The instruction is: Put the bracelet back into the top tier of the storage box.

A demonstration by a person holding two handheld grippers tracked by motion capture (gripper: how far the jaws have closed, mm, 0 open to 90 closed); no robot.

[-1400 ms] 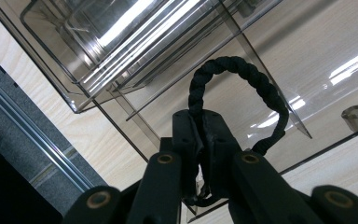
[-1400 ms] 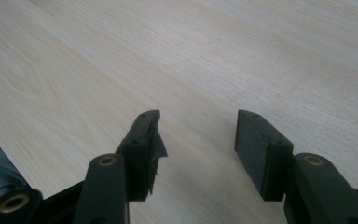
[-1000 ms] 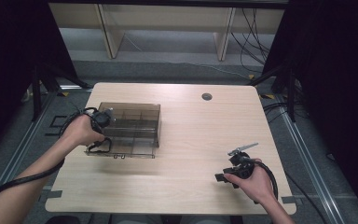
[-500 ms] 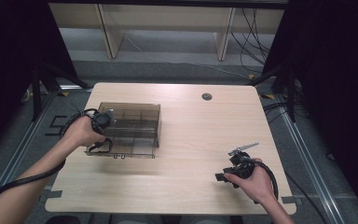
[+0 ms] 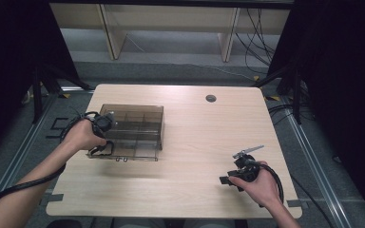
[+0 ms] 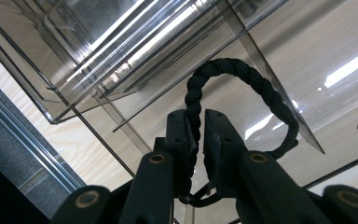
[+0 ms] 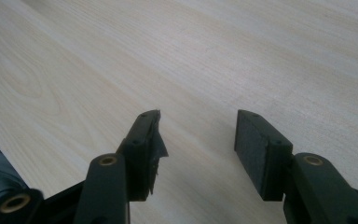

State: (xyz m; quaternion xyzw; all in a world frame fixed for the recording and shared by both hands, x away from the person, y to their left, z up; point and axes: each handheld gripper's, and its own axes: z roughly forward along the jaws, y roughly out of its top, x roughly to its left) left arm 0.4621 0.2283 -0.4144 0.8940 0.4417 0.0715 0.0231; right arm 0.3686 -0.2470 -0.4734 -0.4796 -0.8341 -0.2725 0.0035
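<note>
From above, the left claw (image 5: 105,124) hangs at the smoky divided organizer box (image 5: 142,124) on the desk (image 5: 195,137); up close its jaws, just easing apart, barely pinch a black braided cord (image 6: 242,77) over a compartment, while the right claw (image 7: 198,140) idles spread.

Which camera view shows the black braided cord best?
The left gripper view: the black braided cord loops up from between the left gripper jaws, which have just been opening. In the high view it is too small to tell.
</note>
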